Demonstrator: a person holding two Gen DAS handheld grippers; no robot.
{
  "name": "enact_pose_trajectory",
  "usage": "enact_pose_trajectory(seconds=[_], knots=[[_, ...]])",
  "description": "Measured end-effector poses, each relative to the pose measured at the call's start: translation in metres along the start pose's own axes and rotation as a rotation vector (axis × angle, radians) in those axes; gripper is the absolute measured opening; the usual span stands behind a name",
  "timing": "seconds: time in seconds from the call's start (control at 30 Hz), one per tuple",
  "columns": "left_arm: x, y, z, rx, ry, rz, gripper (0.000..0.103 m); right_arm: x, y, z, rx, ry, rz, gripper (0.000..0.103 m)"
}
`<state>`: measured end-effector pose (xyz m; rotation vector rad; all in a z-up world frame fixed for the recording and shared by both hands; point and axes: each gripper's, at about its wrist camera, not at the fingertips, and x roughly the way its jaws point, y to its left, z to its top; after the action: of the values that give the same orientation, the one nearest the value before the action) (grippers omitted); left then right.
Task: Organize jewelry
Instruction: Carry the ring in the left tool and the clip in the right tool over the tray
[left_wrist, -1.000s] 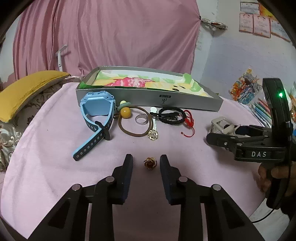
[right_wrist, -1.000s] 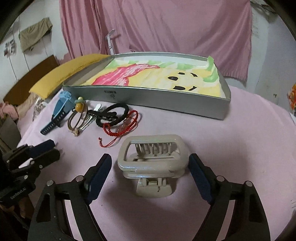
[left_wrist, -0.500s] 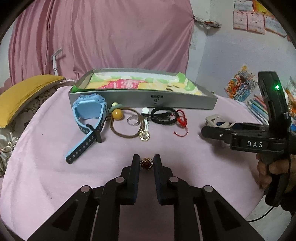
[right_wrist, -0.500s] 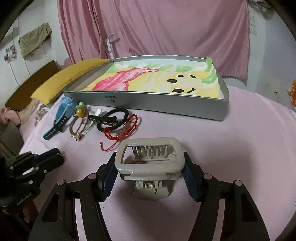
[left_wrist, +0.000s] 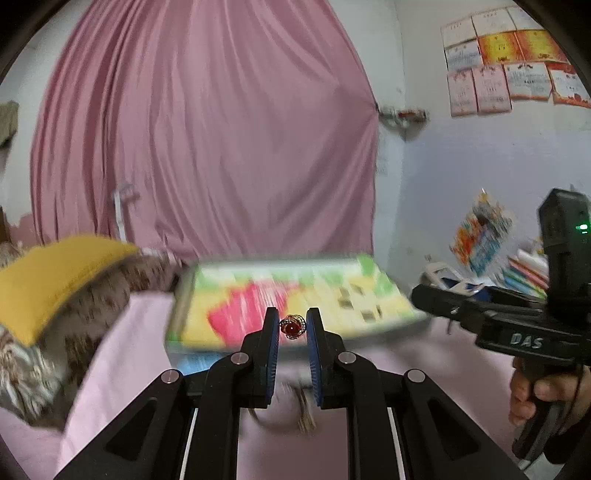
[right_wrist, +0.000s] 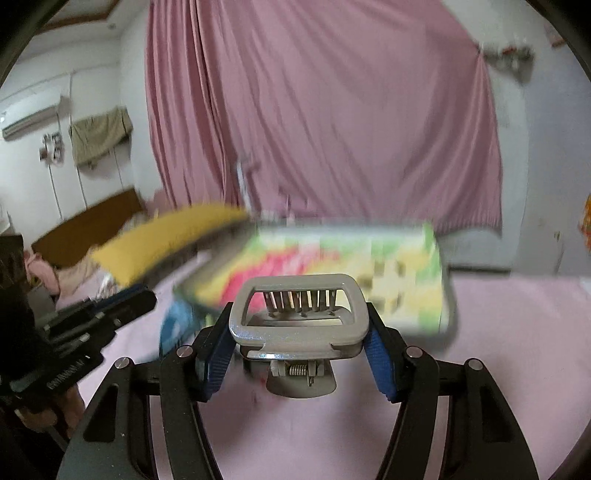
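Two grippers up, one red-stoned ring (left_wrist: 291, 328), one grey hair claw clip (right_wrist: 299, 320), one tray (right_wrist: 441, 295), one yellow cushion (left_wrist: 55, 275).

The tray (left_wrist: 207, 295) is smeared by motion blur in both views, so the drawing on its lining cannot be read. In the left wrist view, the jewelry left on the pink cloth (left_wrist: 122, 354) is mostly hidden behind the left gripper (left_wrist: 292, 328); only blurred brown shapes (left_wrist: 304, 417) are seen between the fingers, and they cannot be identified. In the right wrist view, a blue smear (right_wrist: 177, 321) beside the tray's near left corner is too blurred to be named. The hand (left_wrist: 543, 395) at the right is cut by the edge.
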<state>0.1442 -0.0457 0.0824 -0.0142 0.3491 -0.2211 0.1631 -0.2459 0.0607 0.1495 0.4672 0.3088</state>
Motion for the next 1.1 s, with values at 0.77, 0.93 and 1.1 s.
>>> enact_pose_trajectory(seconds=[0.77,0.93,1.1], knots=[[0.145,0.052,0.068,-0.049,0.028,0.084,0.014,0.140,0.011,0.096,-0.048,-0.140,-0.108,0.059],[0.179,0.066,0.056,-0.100,0.250,0.093,0.014,0.188,0.003,0.093,-0.004,0.085,-0.112,0.059],[0.203,0.071,0.041,-0.112,0.428,0.067,0.014,0.225,-0.004,0.081,0.007,0.332,-0.122,0.059]])
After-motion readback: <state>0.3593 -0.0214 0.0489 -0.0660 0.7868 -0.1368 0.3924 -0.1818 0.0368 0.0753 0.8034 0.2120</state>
